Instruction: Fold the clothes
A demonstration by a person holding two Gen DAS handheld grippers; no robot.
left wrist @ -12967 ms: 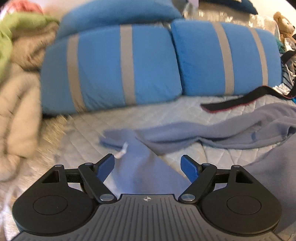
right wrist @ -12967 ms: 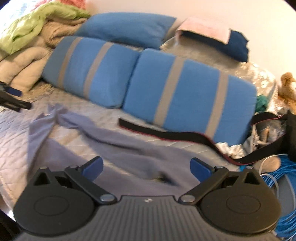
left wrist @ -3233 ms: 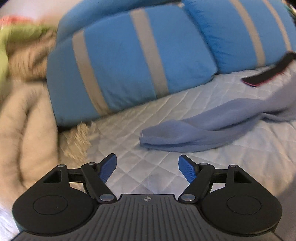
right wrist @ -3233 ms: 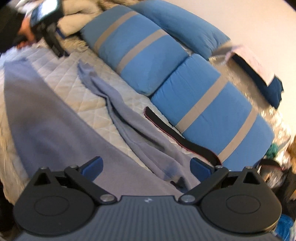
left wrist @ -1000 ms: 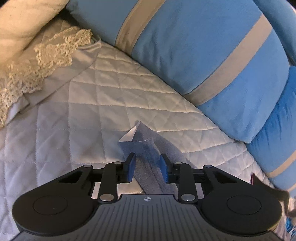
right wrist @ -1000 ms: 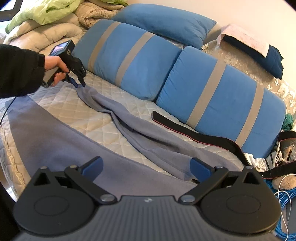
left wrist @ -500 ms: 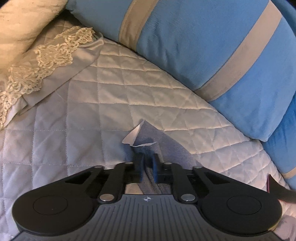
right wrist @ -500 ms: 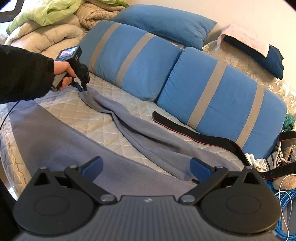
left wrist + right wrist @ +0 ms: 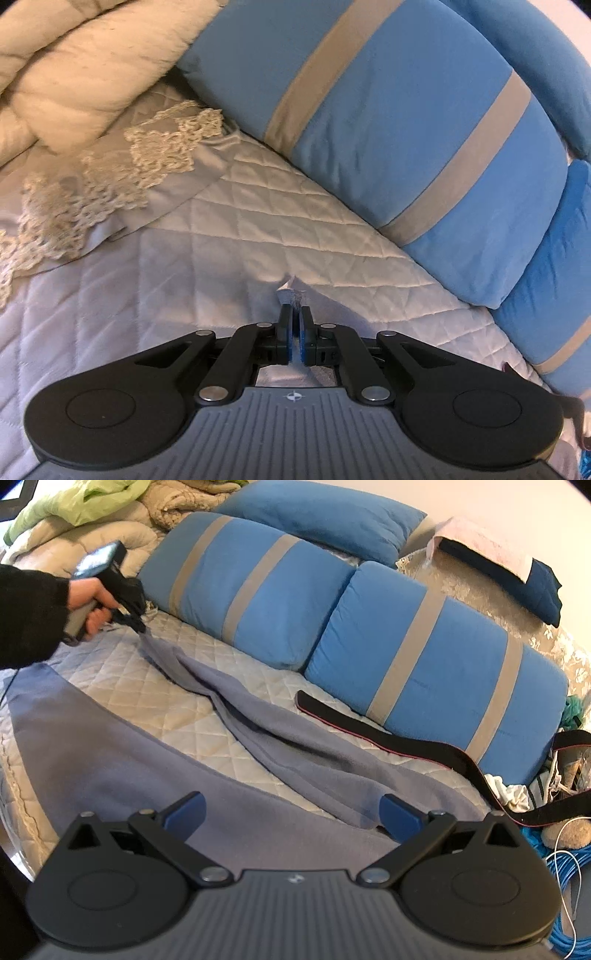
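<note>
Striped pillows (image 9: 332,627) wall off the far side; a black strap (image 9: 388,734) lies before them. Open quilt (image 9: 147,295) stretches left toward heaped blankets (image 9: 74,55).

The left black two-finger gripper (image 9: 294,321) has its blue-padded fingers (image 9: 284,325) pressed together, held by a hand (image 9: 92,603) in a black sleeve (image 9: 29,616). The right black gripper (image 9: 291,812) hovers, fingers spread wide.

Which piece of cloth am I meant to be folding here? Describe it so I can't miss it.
Start at the two striped blue pillows. On the quilted bed before them sprawls a grey-blue garment, one corner pinched in the left tool. Unlike the thin black strap beside it, it is broad, soft and pale.
</note>
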